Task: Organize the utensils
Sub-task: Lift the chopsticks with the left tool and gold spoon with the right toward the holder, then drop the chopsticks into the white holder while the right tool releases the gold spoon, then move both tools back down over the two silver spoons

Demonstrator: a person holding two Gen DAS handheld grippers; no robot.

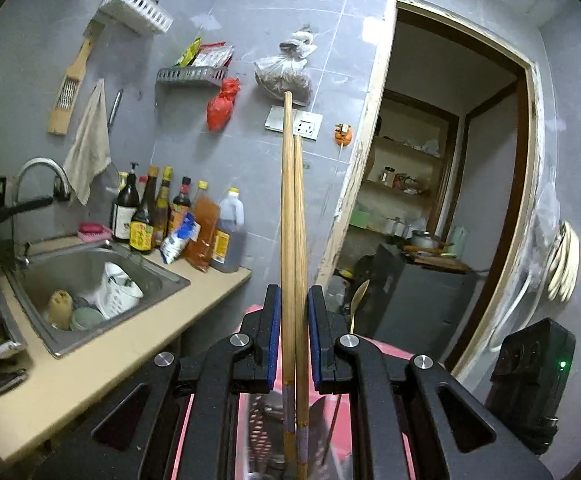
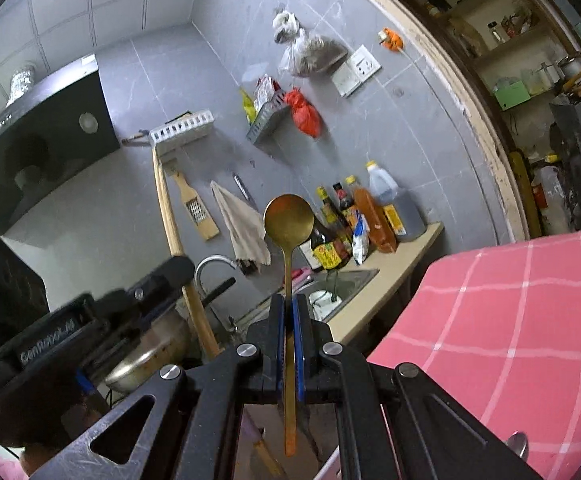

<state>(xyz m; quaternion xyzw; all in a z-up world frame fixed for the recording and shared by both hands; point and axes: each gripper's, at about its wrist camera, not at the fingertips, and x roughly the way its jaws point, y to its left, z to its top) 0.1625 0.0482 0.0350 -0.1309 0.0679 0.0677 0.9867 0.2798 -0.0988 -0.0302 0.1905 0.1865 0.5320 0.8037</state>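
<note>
My left gripper is shut on a pair of long wooden chopsticks that point up toward the grey wall. My right gripper is shut on the handle of a gold metal spoon, bowl uppermost. In the right wrist view the left gripper's black body shows at the left with the chopsticks rising from it. A white perforated utensil holder lies in the steel sink.
Sauce bottles line the beige counter behind the sink. A faucet, hanging cloth, wall racks and bags are above. A pink checked cloth lies at right. A doorway opens right.
</note>
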